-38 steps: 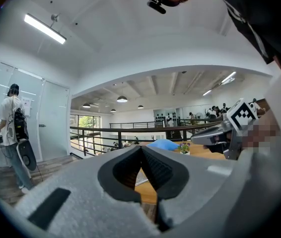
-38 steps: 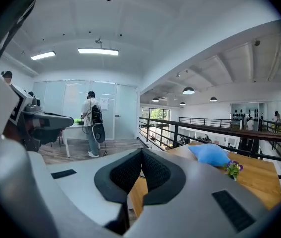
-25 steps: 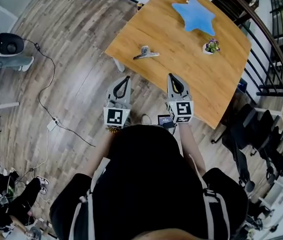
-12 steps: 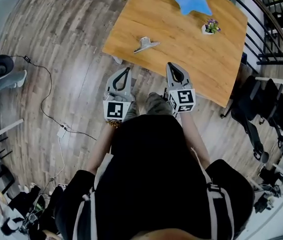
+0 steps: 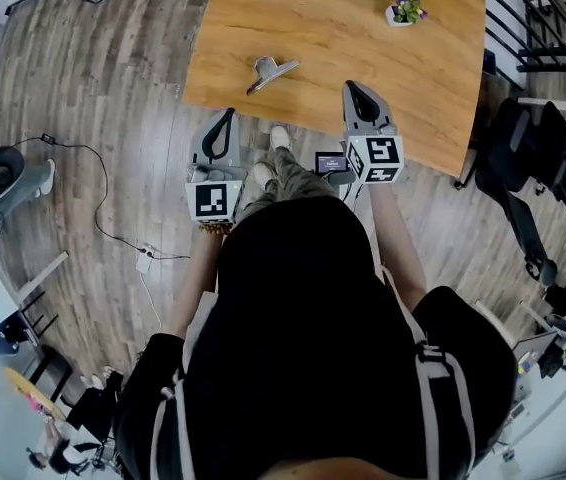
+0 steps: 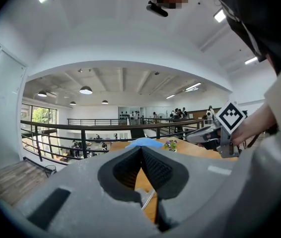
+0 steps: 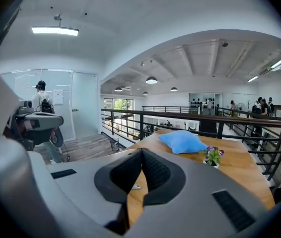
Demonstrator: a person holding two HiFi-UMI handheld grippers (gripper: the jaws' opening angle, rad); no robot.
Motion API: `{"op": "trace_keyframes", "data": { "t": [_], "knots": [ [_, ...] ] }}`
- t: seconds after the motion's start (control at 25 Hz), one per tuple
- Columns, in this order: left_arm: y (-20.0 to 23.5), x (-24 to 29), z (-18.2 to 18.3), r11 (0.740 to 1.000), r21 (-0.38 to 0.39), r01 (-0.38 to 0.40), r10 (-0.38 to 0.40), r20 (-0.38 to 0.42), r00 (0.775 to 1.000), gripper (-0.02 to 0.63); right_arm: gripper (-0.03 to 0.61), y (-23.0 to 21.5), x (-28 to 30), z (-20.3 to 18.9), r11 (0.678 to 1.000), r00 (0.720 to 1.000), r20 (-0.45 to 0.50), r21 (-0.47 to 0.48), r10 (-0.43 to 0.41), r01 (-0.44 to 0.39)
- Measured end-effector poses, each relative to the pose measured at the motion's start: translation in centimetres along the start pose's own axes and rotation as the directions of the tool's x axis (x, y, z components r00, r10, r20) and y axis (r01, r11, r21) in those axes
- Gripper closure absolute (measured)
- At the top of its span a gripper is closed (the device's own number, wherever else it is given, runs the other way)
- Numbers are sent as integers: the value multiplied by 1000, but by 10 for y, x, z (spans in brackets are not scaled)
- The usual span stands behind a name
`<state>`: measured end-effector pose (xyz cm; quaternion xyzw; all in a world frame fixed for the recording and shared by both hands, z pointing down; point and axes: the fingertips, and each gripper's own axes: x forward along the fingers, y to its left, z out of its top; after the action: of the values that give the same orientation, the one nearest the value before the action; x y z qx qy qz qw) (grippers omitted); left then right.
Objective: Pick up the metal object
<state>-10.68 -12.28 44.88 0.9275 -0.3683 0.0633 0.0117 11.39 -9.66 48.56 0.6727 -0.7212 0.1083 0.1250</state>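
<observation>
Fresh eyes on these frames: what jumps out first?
The wooden table fills the top of the head view, with the metal object lying alone toward its near-left corner. The left gripper and right gripper are both shut and empty at the table's near edge, short of the object. Farther back sit a blue star-shaped cushion and a small potted plant.

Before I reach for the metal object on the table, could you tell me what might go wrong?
1. The left gripper and right gripper are both shut; arriving closed would probably shove the metal object rather than grip it.
2. It lies flat, fairly close to the near edge of the table, so a nudge could slide it off onto the floor.
</observation>
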Motion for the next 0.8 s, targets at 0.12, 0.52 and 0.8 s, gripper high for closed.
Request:
{"op": "trace_keyframes", "data": {
  "t": [0.12,0.52,0.8],
  "knots": [
    [-2,25,4,999,44,29,-28,-17,999,604,578,-24,11,0,1000,1000,8,10,-24,24],
    [-15,96,7,996,62,60,-58,-32,998,604,578,-76,52,-23,1000,1000,-3,12,-15,15],
    [-4,117,-13,999,29,43,-40,-80,996,604,578,-71,70,-29,996,995,-34,-23,91,-91]
  ]
}}
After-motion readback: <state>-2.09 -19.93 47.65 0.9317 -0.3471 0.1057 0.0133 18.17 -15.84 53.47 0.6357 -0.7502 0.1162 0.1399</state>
